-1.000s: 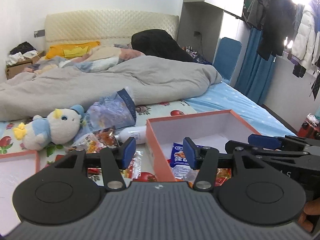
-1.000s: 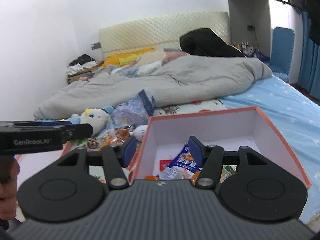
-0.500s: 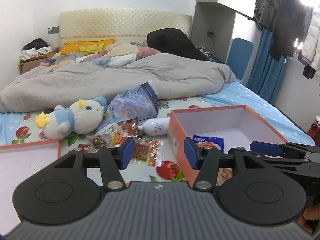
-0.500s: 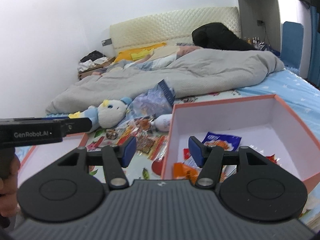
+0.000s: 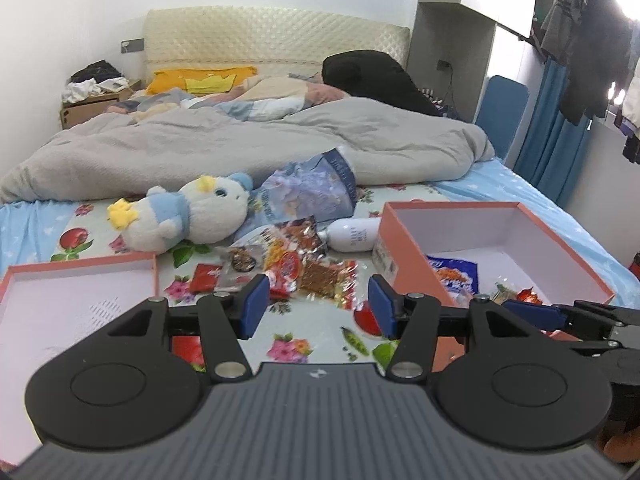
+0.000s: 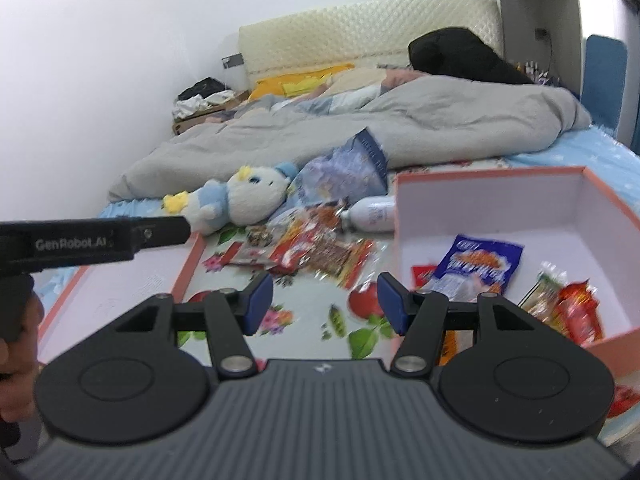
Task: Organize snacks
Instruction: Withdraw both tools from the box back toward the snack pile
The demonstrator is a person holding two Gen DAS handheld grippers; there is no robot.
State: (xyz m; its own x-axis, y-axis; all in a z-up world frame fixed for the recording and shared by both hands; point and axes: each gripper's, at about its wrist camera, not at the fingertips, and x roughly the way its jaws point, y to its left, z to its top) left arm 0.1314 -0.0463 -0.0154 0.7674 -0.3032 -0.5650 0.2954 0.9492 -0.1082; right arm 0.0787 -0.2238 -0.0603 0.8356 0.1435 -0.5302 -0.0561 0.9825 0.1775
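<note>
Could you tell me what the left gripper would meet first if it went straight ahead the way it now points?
Probably the loose snack packets on the bedsheet, left of the orange box; the left gripper is open and empty, though depth is uncertain.

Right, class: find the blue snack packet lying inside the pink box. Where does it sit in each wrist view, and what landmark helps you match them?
Left wrist view: the blue snack packet lies right of centre, by the box's near-left wall.
Right wrist view: the same packet lies right of centre, on the box floor.
Shared landmark: the plush duck, left of the pink box.
</note>
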